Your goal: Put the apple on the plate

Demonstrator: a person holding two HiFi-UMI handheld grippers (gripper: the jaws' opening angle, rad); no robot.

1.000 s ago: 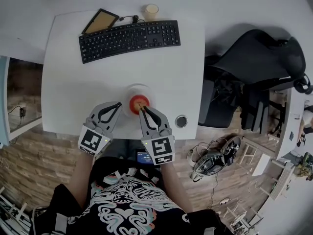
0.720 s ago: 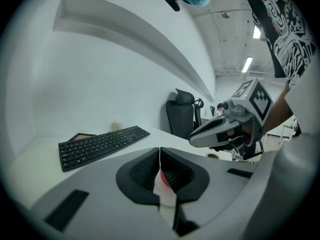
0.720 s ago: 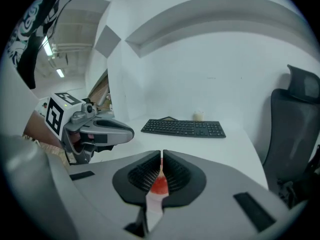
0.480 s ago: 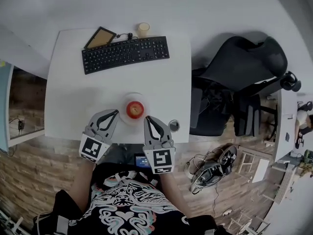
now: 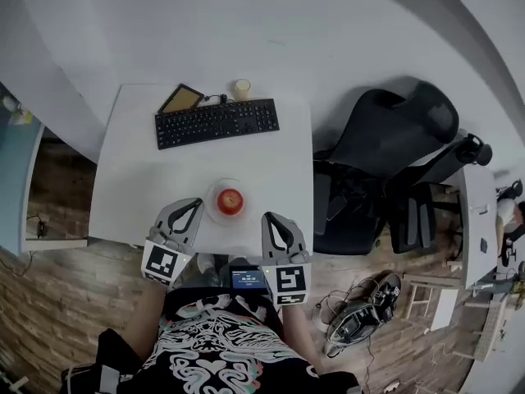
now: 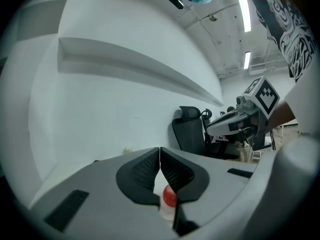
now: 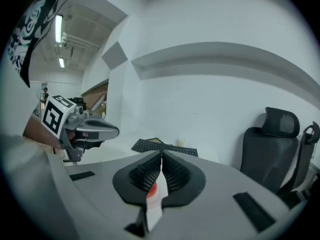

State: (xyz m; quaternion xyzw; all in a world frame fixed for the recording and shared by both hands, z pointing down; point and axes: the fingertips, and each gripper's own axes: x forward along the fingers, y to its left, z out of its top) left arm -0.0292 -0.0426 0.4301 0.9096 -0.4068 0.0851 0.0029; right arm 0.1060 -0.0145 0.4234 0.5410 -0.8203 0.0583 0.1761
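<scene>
The plate (image 5: 215, 213) with the apple (image 5: 230, 199) stands at the desk's (image 5: 131, 171) near edge, between my left gripper (image 5: 197, 201) and right gripper (image 5: 268, 217). Beyond it the desk's middle is open up to the keyboard (image 5: 216, 122), tablet (image 5: 182, 98) and cup (image 5: 241, 89) along the far edge. A black chair (image 5: 385, 138) crowds the right edge.

Apple (image 5: 230, 199): red. Plate (image 5: 215, 213): white. Table (image 5: 131, 162): white. Keyboard (image 5: 216, 122) and chair (image 5: 394, 130): black. Left gripper (image 5: 197, 203) and right gripper (image 5: 267, 218): grey, with black-and-white square markers (image 5: 162, 263).

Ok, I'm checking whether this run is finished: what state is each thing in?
apple: on the plate, ungripped.
plate: flat, carrying the apple.
left gripper: shut, empty.
right gripper: shut, empty.
cup: upright behind the keyboard.
</scene>
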